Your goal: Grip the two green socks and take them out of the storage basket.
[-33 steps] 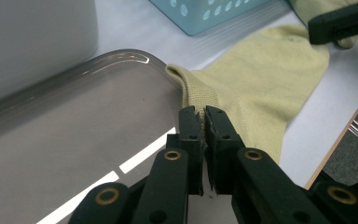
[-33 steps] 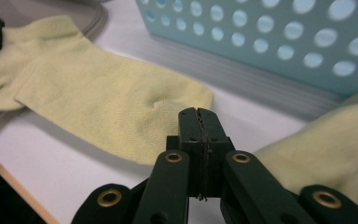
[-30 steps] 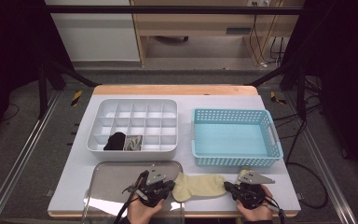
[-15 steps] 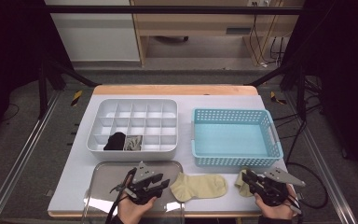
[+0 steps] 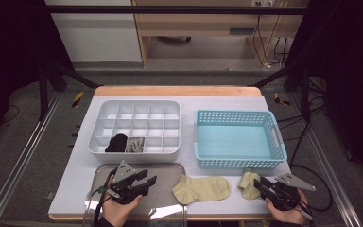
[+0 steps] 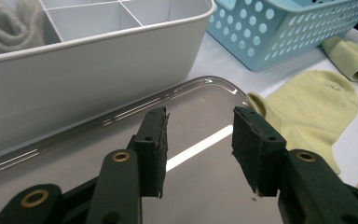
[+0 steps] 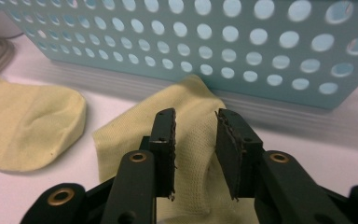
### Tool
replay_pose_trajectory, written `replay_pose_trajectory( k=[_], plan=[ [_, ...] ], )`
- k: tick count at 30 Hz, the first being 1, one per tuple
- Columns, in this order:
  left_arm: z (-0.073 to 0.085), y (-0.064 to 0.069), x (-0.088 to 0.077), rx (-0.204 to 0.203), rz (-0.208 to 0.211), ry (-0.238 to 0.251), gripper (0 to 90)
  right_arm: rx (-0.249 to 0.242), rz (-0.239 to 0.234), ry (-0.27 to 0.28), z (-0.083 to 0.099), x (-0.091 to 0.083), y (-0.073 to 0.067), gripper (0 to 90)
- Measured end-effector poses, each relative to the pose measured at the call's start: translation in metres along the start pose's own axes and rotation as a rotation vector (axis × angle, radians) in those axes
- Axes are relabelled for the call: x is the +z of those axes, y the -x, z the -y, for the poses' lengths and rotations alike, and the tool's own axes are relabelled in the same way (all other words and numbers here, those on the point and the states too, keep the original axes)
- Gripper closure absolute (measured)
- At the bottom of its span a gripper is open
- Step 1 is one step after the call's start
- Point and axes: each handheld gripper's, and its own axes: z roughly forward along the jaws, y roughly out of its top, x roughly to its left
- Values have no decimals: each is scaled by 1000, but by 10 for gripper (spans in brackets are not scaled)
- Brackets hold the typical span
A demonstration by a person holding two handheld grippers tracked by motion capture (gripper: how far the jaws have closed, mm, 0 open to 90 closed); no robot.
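So the divided organizer (image 5: 134, 126) sits on the table's (image 5: 227, 97) left half, basket (image 5: 238, 139) right beside it. The clear lid (image 5: 170, 170) lies at the near edge, left. One sock (image 5: 202, 188) lies mid near edge, the other sock (image 5: 248, 183) against the basket's front.

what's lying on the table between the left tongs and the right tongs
In the high view, a flat yellow sock lies between the left tongs and the right tongs. A second, bunched sock sits right at the right tongs.
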Motion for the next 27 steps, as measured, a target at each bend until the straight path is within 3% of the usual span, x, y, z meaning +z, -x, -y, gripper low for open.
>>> replay_pose_trajectory(
  k=[8, 15, 19, 27],
  plan=[
    [1, 0, 1, -4, 1, -5, 550, 6, -8, -18, 2, 0, 3, 834],
    [1, 0, 1, -9, 4, -4, 554, -33, -25, 45, -5, -7, -4, 841],
    [1, 0, 2, -8, 6, -7, 555, -90, -66, 86, -14, -10, -17, 836],
    [1, 1, 3, -4, 13, -12, 555, -208, -191, 50, -31, 12, -60, 835]
  ],
)
